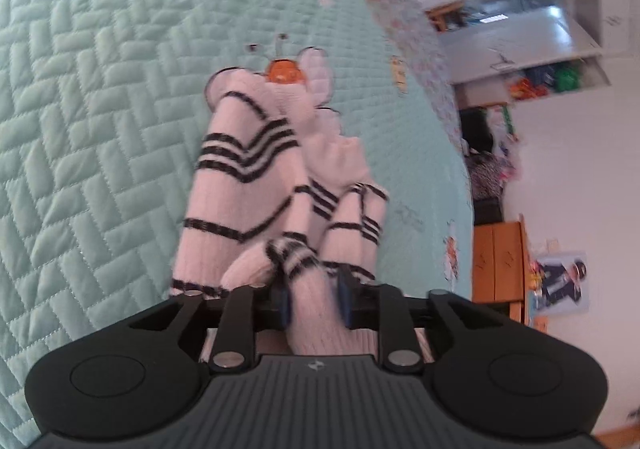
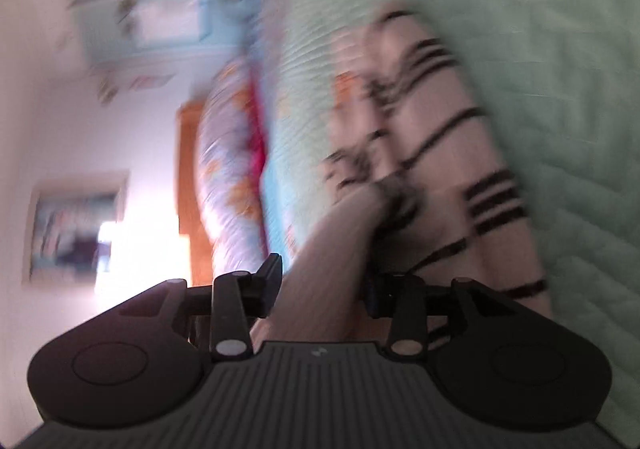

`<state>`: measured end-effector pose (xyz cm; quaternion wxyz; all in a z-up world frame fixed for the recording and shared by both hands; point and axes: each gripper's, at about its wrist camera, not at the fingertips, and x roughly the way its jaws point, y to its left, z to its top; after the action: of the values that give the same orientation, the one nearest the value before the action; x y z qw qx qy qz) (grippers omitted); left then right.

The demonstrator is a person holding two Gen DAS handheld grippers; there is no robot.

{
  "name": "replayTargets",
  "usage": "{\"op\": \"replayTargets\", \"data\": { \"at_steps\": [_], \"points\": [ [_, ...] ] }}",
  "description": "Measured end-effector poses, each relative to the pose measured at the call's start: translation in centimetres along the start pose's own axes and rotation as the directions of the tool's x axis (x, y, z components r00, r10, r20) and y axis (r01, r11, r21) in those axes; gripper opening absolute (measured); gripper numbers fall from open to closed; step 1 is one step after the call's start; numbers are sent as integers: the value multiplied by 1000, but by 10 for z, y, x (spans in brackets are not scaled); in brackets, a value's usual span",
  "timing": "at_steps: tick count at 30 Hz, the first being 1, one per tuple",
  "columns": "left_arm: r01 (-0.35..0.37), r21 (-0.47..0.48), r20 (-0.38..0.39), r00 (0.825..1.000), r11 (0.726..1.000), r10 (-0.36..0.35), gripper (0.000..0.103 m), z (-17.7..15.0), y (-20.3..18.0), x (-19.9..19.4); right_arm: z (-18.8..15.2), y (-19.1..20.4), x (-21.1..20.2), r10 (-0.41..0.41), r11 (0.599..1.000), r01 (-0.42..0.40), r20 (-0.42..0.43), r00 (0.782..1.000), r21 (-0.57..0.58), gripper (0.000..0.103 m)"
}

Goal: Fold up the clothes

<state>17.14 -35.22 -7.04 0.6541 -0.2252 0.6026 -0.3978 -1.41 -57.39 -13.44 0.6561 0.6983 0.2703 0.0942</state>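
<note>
Closest to the lens: left gripper (image 1: 314, 299), jaws parted, with a bunched white knit sleeve (image 1: 316, 329) running between the blue pads and no visible squeeze on it; read as slack rather than clamped. Right gripper (image 2: 324, 289) likewise straddling pale knit, jaws standing apart, but too blurred to tell whether the pads press.

Beyond, a white sweater with black stripes (image 1: 240, 201) lying on the mint quilted bedspread (image 1: 100, 89), gathered into a narrow strip. Long axis straight away from both grippers, far end reaching the orange bee motif (image 1: 284, 71) stitched into the quilt; striped cuff (image 1: 290, 255) curled just ahead of the left pads.

Judged step: setting down a lengthwise fold, with the sleeve end not yet clear of the jaws. Next move likely needing a clean draw-back of both grippers without dragging the knit, then a fresh hold at the near end to fold across the long axis.
</note>
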Motion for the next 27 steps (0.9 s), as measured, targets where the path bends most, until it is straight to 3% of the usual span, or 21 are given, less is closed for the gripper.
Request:
{"op": "replayTargets", "data": {
  "at_steps": [1, 5, 9, 11, 13, 16, 23, 26, 27],
  "points": [
    [-6, -16, -3, 1000, 1000, 6, 43, 1, 2, 3, -3, 0, -1, 9, 1000, -9, -3, 1000, -10, 47],
    [-20, -67, -4, 1000, 998, 20, 44, 8, 5, 7, 7, -2, 3, 11, 1000, -11, -22, 1000, -14, 48],
    [19, -42, 36, 999, 999, -18, 45, 32, -10, 6, 28, 13, 6, 19, 998, -22, -48, 999, -64, 52],
    [27, -82, 63, 998, 996, -22, 52, 53, -10, 15, 44, 15, 7, 78, 996, -79, -9, 997, -36, 67],
    [-10, -119, 82, 996, 993, 20, 53, 64, -4, 23, 56, 7, 9, 112, 994, -111, 50, 992, -9, 68],
    [-17, -70, 93, 995, 997, 23, 53, 57, 0, 16, 65, -2, 11, 101, 995, -100, 119, 988, -13, 68],
    [46, -39, 197, 980, 998, -38, 59, 22, 9, -42, 24, -14, -41, 128, 992, -125, 152, 980, -32, 68],
    [78, -24, 230, 971, 997, -71, 68, -2, 9, -70, -7, -14, -69, 143, 989, -137, 150, 978, -49, 68],
    [58, -6, 225, 973, 998, -55, 74, -14, 7, -75, -16, -14, -78, 136, 990, -129, 147, 980, -56, 68]
  ]
}}
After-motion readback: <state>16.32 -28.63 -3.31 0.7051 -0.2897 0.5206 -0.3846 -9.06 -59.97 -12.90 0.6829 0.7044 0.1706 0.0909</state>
